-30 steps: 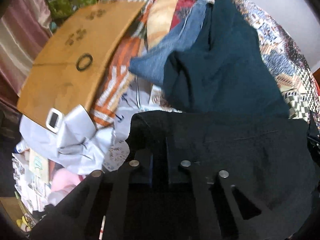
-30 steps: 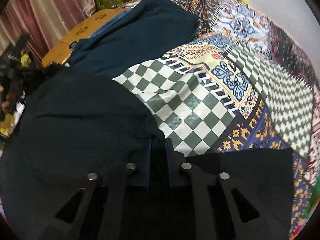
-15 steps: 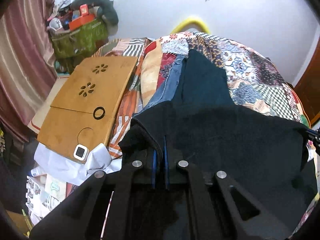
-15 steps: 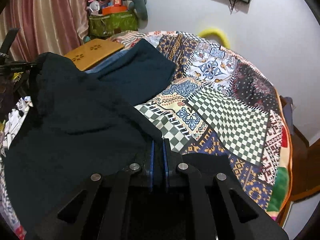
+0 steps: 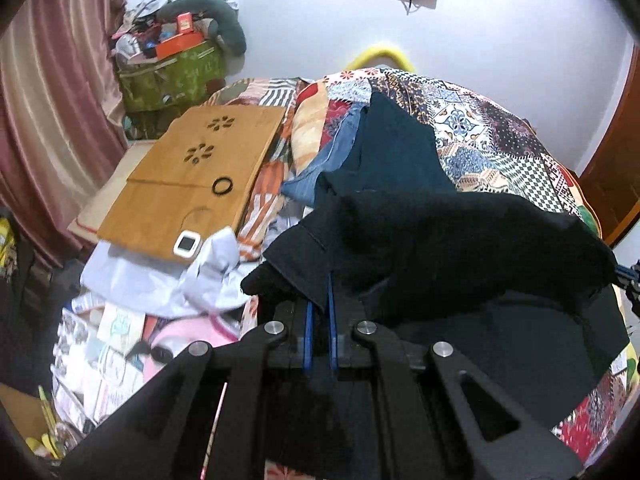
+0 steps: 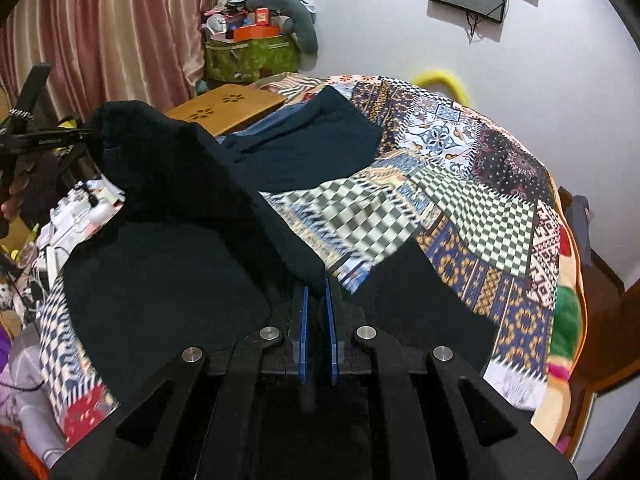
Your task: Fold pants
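Nearest, the left gripper [image 5: 318, 312] was clamped on one edge of the black pants [image 5: 460, 248], and the right gripper [image 6: 316, 300] pinched the opposite edge — both jaws closed on cloth. Between them the pants hung in a slack span above the patchwork quilt [image 6: 460, 216], the rest drooping onto it. They looked soft, limp and fairly light, a matte knit likely to sag wherever unsupported; the hemmed corners seemed the safest hold. Farther off lay a dark teal garment [image 5: 396, 148] over blue denim [image 5: 320, 176], beside a hard, flat wooden lap desk [image 5: 192, 184].
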Demonstrator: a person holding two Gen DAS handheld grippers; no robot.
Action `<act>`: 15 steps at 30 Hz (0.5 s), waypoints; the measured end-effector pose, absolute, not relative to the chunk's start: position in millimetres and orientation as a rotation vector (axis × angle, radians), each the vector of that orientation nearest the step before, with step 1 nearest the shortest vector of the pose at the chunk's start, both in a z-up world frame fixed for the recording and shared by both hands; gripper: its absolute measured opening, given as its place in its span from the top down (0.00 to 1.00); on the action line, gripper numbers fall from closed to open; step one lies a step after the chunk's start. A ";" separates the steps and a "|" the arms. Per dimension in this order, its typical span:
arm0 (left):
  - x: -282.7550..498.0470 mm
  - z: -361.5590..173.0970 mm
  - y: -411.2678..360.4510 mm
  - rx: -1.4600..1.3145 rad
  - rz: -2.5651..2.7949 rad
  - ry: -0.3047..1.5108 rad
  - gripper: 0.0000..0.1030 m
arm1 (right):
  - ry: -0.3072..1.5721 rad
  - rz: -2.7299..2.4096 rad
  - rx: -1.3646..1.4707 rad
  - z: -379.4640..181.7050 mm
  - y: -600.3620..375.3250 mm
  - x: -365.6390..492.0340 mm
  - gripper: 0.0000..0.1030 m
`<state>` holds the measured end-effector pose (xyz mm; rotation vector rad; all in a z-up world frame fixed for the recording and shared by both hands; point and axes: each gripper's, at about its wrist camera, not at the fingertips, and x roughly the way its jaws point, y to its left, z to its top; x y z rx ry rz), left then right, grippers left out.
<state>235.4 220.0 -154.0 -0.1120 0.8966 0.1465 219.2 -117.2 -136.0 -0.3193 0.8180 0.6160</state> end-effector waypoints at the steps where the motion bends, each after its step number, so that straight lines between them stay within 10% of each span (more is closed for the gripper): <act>1: 227.4 -155.2 221.5 -0.118 0.152 0.896 0.95 | 0.816 0.619 -0.315 -137.2 -117.6 212.4 0.93; 15: 159.8 -218.5 242.9 -0.256 0.206 1.005 0.94 | 0.861 0.645 -0.278 -180.0 -120.2 147.2 0.93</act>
